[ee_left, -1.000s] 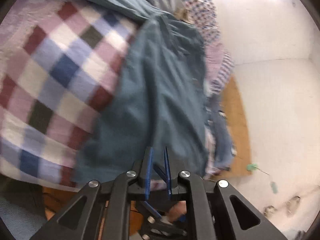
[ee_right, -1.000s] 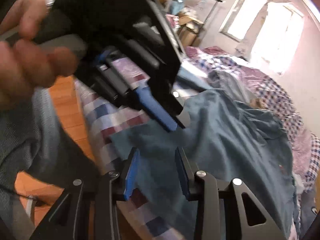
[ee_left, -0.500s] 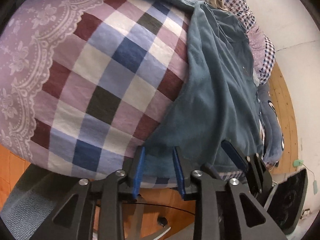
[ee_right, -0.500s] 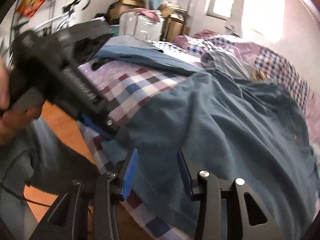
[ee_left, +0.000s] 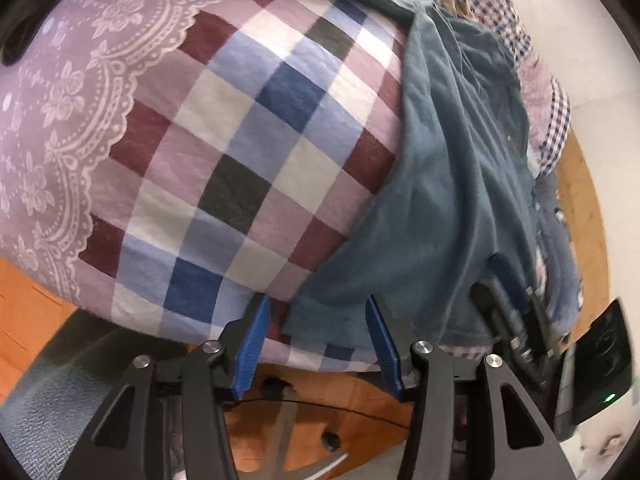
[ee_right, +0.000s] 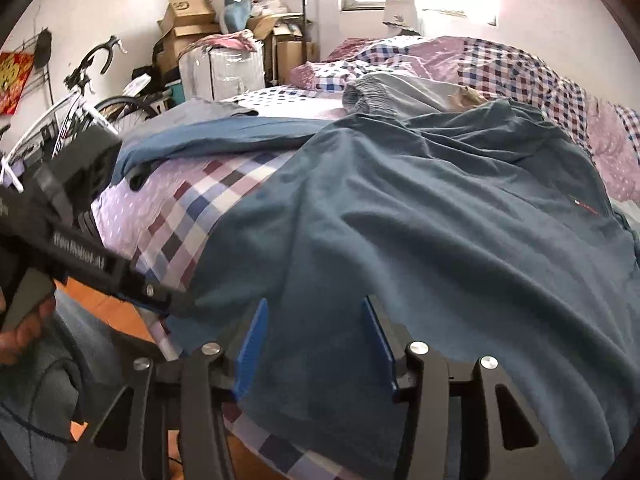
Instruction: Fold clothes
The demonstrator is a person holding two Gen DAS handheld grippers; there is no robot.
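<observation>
Left gripper (ee_left: pixel 316 336): now wide, at shirt (ee_left: pixel 440 208) corner.
Right gripper (ee_right: pixel 312 344): wide over hem.
Meaning: both set to pinch.

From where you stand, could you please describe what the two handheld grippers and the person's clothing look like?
Both the left gripper and the right gripper have black angular frames with silver screw heads and flat blue fingers. White lettering marks the left gripper's black side bar. The person wears a grey knit sleeve.

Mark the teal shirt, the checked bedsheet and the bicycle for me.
teal shirt (ee_right: pixel 420 232): right wrist view, middle of the spread cloth.
checked bedsheet (ee_left: pixel 240 152): left wrist view, bare checked patch.
bicycle (ee_right: pixel 86 80): right wrist view, handlebar area.
</observation>
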